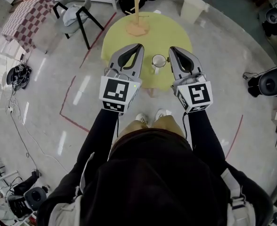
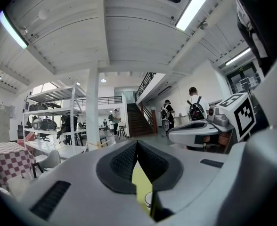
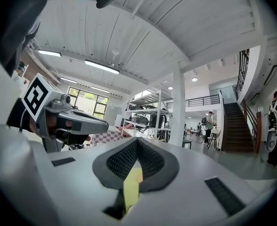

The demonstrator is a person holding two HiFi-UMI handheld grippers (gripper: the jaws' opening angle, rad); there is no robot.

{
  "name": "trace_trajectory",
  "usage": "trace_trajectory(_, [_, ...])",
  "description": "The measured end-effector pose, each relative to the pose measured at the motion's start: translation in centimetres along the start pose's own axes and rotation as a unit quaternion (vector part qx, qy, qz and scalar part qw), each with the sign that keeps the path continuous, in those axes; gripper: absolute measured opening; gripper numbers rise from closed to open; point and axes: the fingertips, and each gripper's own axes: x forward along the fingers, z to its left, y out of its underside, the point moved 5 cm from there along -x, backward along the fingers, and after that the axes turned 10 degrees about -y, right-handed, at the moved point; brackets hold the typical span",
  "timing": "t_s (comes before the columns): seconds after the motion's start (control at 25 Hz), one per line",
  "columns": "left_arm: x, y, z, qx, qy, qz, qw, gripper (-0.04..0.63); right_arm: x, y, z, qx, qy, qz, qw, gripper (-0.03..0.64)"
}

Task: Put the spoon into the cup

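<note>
Pre-grasp: holding left gripper [image 1: 139,47] and right gripper [image 1: 172,49] closed tight and empty, flanking the white cup [image 1: 158,60] on the yellow table [image 1: 176,36]. No spoon in sight; next, find and pinch it

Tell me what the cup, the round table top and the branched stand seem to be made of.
Cup: white with a thin dark rim, probably ceramic or enamel; too small to settle. Table top: flat, matte yellow-green, likely painted or laminated board. Stand: pale tan post with pegs on a round base, apparently bare wood.
</note>
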Motion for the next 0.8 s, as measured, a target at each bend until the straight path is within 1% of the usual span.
trace_trajectory(0.8, [0.8,0.0,-0.2,0.001,0.003,0.004,1.0000,0.016,0.6,1.2,-1.1,0.010,-0.003,0.011,1.000,0.026])
